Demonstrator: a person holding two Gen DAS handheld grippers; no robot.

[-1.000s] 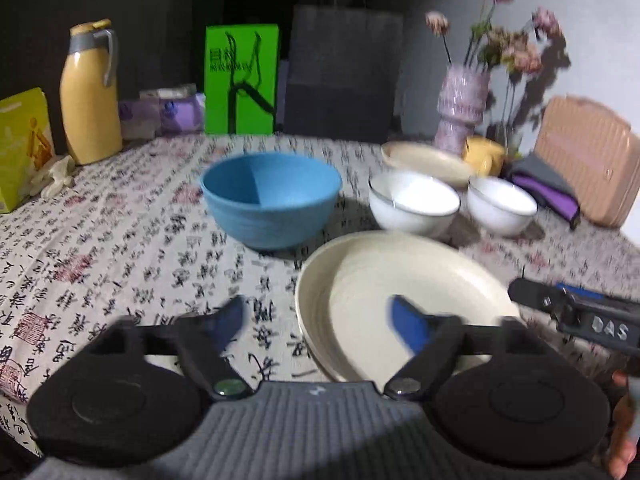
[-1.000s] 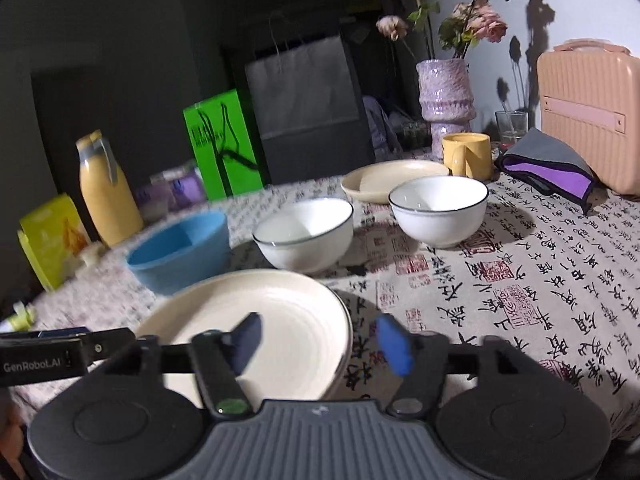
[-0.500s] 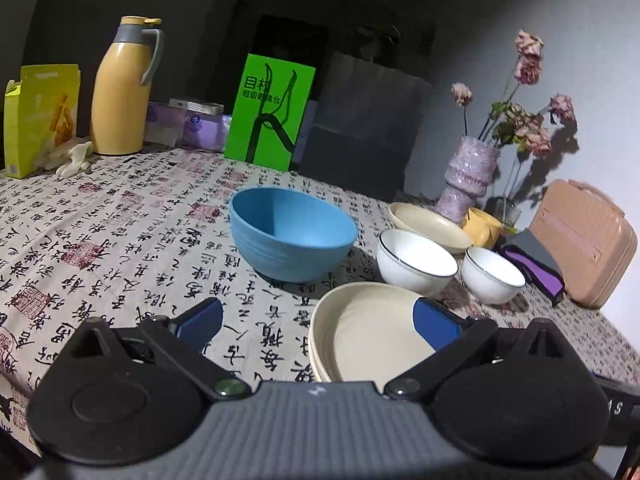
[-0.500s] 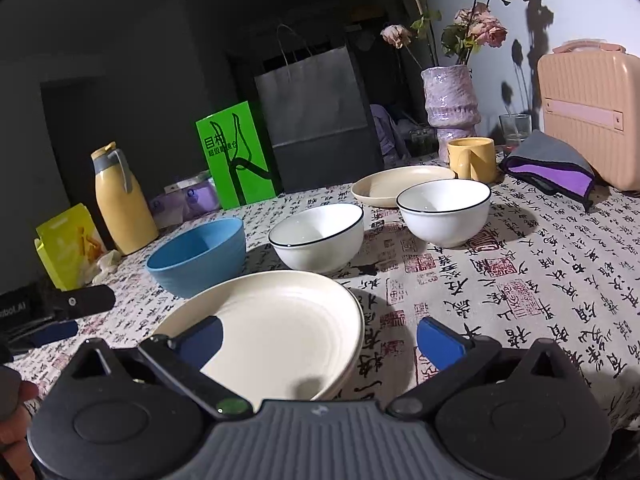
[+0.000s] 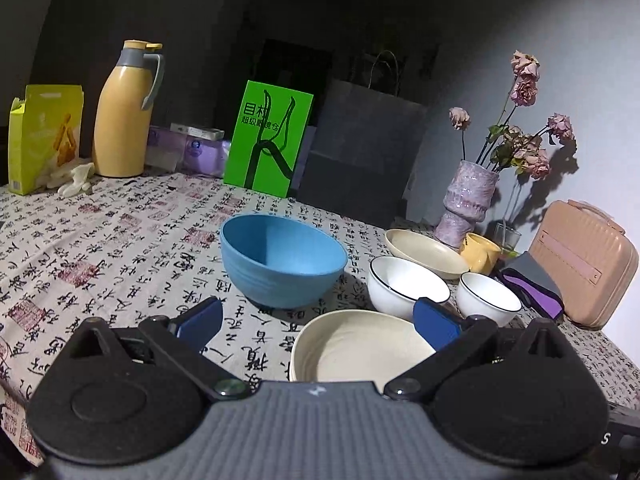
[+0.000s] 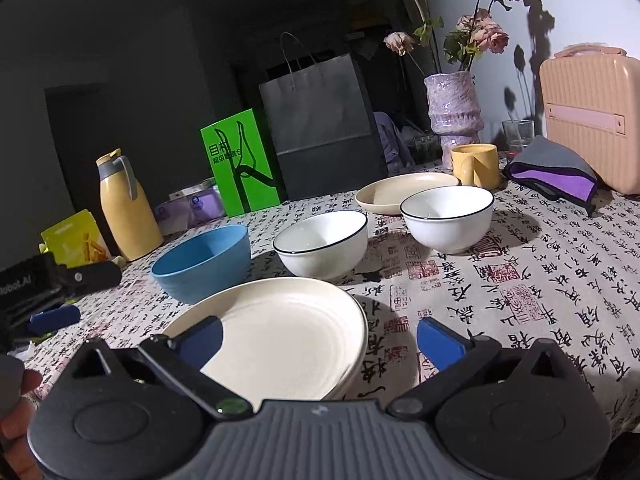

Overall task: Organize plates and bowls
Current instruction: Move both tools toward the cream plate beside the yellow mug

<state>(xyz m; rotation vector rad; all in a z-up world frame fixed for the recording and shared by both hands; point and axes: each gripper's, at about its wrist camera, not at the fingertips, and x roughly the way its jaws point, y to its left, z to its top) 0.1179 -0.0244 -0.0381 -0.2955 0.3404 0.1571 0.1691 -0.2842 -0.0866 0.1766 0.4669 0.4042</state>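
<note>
- Left wrist view: the left claw (image 5: 318, 322) gapes wide and holds nothing. Just beyond it, low centre, sits a cream plate (image 5: 360, 348) on the patterned tabletop (image 5: 100, 248). The blue bowl (image 5: 282, 260) stands mid-frame, two black-rimmed white bowls (image 5: 408, 288) to its right, and a second cream plate (image 5: 424, 252) behind them.
- Right wrist view: the right claw (image 6: 320, 338) is also spread wide and empty, its left pad over the near plate (image 6: 280, 332). The bowls stand apart and unstacked, so sorting looks barely begun; all pieces appear clean and glossy.
</note>
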